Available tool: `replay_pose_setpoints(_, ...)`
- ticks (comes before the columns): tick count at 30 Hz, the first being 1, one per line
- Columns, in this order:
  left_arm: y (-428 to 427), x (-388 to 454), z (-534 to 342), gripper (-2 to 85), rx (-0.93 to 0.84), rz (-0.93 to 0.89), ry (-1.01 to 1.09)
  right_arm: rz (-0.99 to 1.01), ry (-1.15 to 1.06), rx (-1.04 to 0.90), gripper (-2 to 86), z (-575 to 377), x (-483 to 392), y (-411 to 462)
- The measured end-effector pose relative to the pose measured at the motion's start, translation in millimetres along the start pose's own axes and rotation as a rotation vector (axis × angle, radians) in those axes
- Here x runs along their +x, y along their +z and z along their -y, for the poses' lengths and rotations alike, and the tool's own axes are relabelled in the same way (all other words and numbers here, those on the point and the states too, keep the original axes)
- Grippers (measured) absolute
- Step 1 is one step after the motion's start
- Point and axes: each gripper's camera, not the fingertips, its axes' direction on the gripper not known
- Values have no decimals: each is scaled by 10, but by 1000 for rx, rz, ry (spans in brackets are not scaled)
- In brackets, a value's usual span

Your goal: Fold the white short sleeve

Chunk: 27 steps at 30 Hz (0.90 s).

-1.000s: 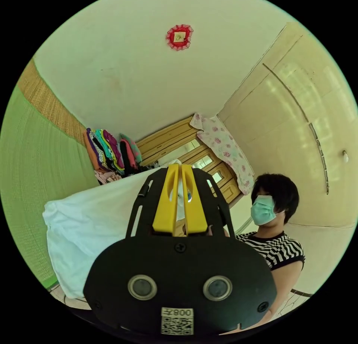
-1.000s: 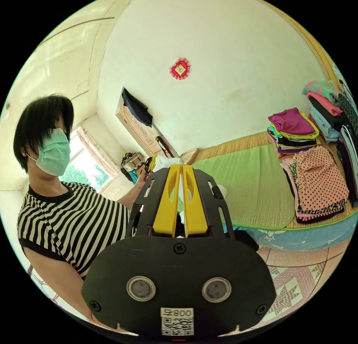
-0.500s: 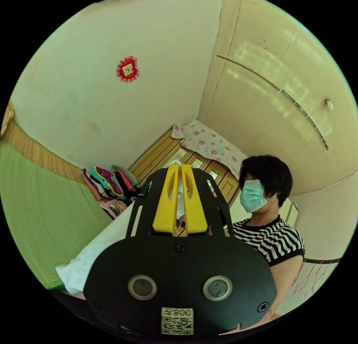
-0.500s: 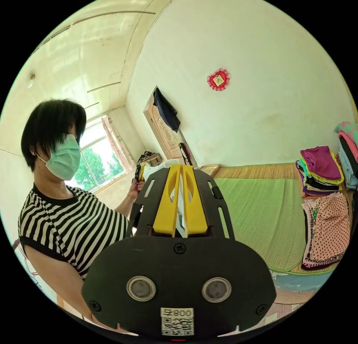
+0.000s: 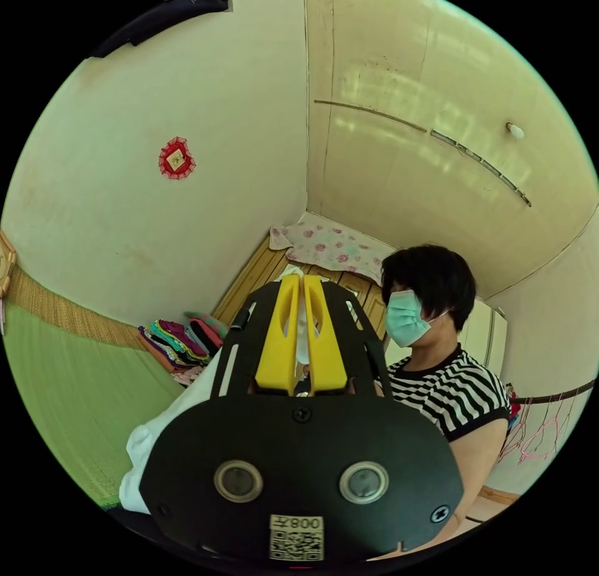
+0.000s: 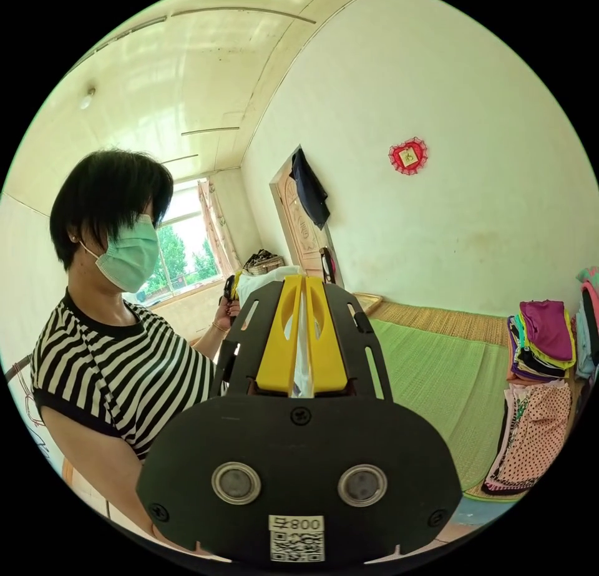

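Left hand-held gripper (image 5: 302, 279) has its yellow jaws pressed together on a pinch of the white short sleeve (image 5: 156, 442), and the cloth trails away below and to the left of the gripper body, hanging in the air above the green mat (image 5: 68, 382). In the right gripper view, the right hand-held gripper (image 6: 302, 279) is likewise clamped, a strip of white fabric (image 6: 303, 357) squeezed between its jaws. The person in the striped top (image 6: 125, 376) holds both up high. On the mat by the far wall sit stacks of folded clothes (image 6: 543, 336), a dotted pink garment (image 6: 536, 435) lying flat just beside them. No boxes or baskets; a bag (image 6: 263, 262) sits near the window, contents unclear.
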Motion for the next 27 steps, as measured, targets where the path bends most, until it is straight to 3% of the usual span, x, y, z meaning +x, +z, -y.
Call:
replay_pose_setpoints(15, -612, 89, 369, 9, 27, -5, 126, 11, -82, 14, 4, 356, -7, 45)
replay_pose_setpoints(27, -575, -638, 849, 9, 2, 38, 175, -21, -86, -5, 4, 920, 660, 558)
